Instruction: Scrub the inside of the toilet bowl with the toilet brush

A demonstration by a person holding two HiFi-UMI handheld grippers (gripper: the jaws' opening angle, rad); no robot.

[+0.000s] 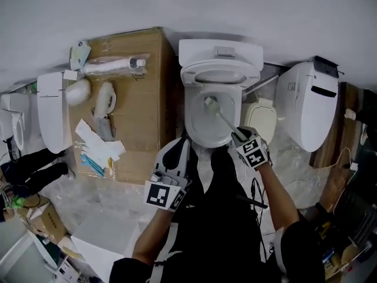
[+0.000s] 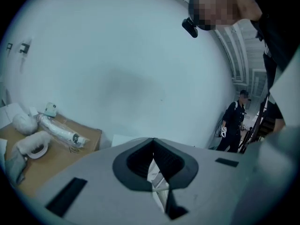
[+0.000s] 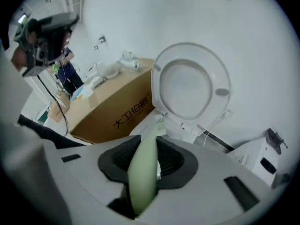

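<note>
We face the white ceramic toilet [image 1: 194, 128] [image 3: 190, 86], its seat and lid tipped up against the cistern. Left of the toilet stands the big brown cardboard box [image 1: 138, 117] [image 3: 117, 111], with wrapped white parts lying on top. Our right gripper [image 1: 238, 135] [image 3: 149, 142] hovers over the toilet's front right rim, its jaws clamped on the pale green plastic toilet brush [image 1: 222, 118] [image 3: 143, 172]. The brush's head is inside the bowl, toward the back. Our left gripper [image 1: 177, 152] [image 2: 153, 144] hangs at the toilet's front left, its jaws closed together with nothing between them.
</note>
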